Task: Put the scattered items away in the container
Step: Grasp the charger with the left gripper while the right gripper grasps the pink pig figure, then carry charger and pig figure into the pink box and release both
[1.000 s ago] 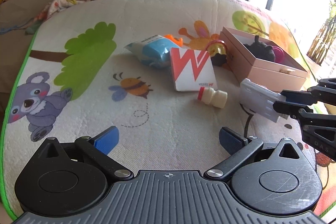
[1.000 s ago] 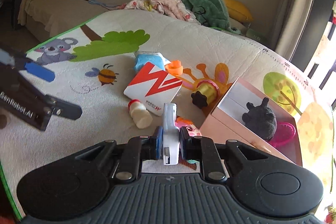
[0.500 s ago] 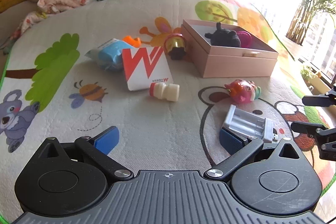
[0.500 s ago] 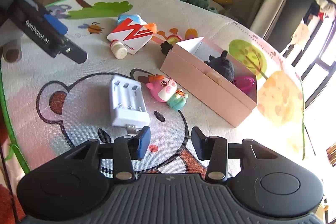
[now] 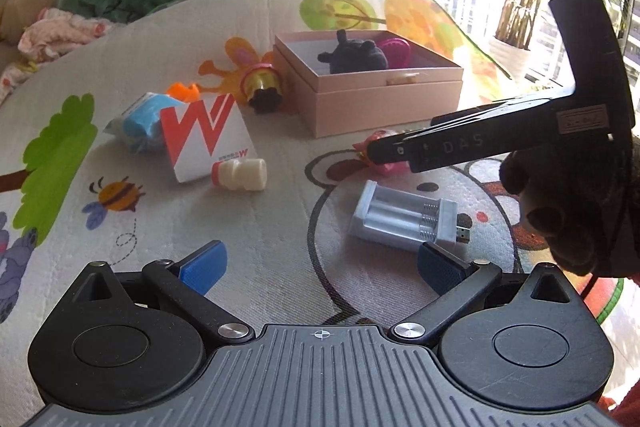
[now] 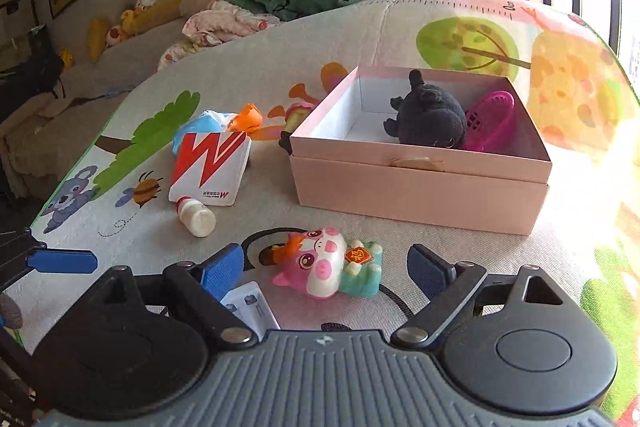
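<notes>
Two grippers in play, both with jaws spread wide and holding nothing. From the left wrist view, the left gripper (image 5: 322, 263) hangs low over the cartoon play mat (image 5: 248, 227), and the white battery charger (image 5: 404, 217) lies flat on the mat just ahead of its right finger, USB plug pointing right. Further out there's a small white bottle (image 5: 240, 175) on its side touching the red-and-white W box (image 5: 206, 139), a blue packet (image 5: 138, 123) tucked behind that box, an orange bit (image 5: 183, 92) beside it, and a gold-and-red toy (image 5: 262, 89) right next to the pink box (image 5: 384, 103). The pink box already has a black plush (image 5: 354, 57) and a magenta basket (image 5: 394, 49) inside. The right gripper cuts across this view from the right, partly hiding a pink toy. From the right wrist view, the right gripper (image 6: 326, 265) sits just above the pink cat figurine (image 6: 326, 265), which lies on its side on the mat between the fingers, not touched. The charger's corner pokes out under the left finger, and the pink box is just beyond the figurine.
</notes>
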Demonstrator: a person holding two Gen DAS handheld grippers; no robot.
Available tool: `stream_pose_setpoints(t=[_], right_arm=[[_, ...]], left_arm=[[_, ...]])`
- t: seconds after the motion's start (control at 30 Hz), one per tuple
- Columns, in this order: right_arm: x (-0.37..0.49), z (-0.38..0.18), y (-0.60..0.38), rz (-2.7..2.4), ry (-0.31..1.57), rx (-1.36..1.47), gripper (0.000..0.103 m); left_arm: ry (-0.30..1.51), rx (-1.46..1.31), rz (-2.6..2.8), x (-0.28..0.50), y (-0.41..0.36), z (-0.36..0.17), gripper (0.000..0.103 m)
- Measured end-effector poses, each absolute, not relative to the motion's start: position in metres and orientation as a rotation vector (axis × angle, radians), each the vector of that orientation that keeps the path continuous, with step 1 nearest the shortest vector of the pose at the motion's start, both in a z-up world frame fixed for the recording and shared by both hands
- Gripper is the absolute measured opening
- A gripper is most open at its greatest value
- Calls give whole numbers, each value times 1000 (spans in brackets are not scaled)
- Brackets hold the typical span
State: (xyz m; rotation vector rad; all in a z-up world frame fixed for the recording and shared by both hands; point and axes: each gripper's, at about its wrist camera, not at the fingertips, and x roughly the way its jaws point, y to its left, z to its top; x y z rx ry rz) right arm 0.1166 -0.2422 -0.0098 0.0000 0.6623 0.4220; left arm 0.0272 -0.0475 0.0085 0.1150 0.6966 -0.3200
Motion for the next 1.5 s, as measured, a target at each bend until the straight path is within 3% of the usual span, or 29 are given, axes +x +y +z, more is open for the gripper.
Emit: stream_pose_setpoints(t=[0.1,0.17,0.6,1.43,1.5], right_arm=[[126,-21,-233,409,686,-21,89],[127,-23,-234,411,704,-16,66],[49,16,-312,238,582,25,65],[-2,-12,-303,232,623,-44,65],[-3,-11,-304,226,624,-47,65]], left_arm=[[699,121,-346,24,-50,8,103],[703,120,-366,24,-52,7,103],[665,290,-513,35,-112,-8,103],[708,276,-537,76,-122,-28,103],[693,286,-534,71,-122,-27,97]])
